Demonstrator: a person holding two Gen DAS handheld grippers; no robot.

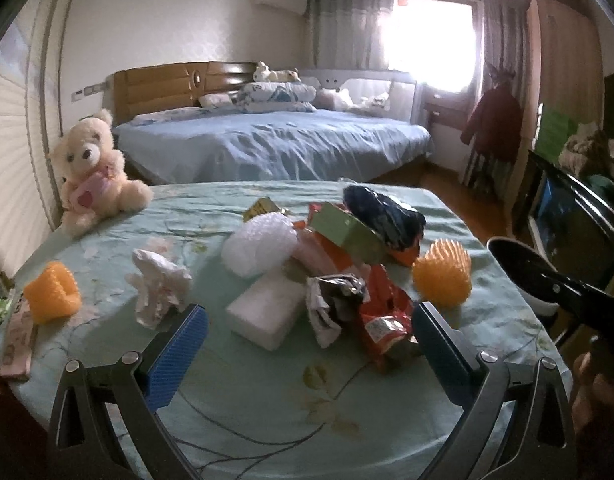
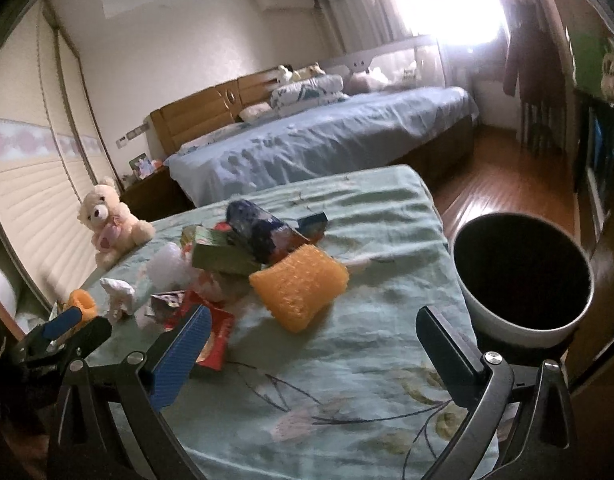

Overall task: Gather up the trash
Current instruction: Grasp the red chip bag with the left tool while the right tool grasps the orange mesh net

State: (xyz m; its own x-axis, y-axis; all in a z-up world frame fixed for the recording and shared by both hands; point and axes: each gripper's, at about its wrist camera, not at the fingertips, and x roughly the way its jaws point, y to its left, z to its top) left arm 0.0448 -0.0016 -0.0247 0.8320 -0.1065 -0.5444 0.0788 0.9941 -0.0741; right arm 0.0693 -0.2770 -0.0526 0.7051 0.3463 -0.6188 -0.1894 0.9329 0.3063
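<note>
Bedroom, table [image 1: 107, 248] under a pale green floral cloth, blue-sheeted bed [image 1: 275, 140] behind it, bright window [image 1: 431, 40] at back, wood floor [image 2: 503, 196] on the right. Trash heap [image 1: 339, 248] sits mid-table: white foam block [image 1: 267, 312], crumpled tissue [image 1: 159, 284], red snack wrapper [image 1: 383, 312], green carton [image 1: 347, 232], dark bag [image 1: 383, 216], orange foam nets [image 1: 443, 276]. Teddy bear [image 1: 95, 168] at the far left corner. My left gripper [image 1: 307, 344] is spread wide, empty, hovering just short of the heap. My right gripper [image 2: 311, 352] is spread wide too, holding nothing, over bare cloth. Only the right wrist view shows the whole bin [image 2: 523, 276], white with a dark inside, off the table's right edge, plus the nightstand [image 2: 151, 188]. Only the left view shows the wrappers at the table's left edge [image 1: 11, 332].
</note>
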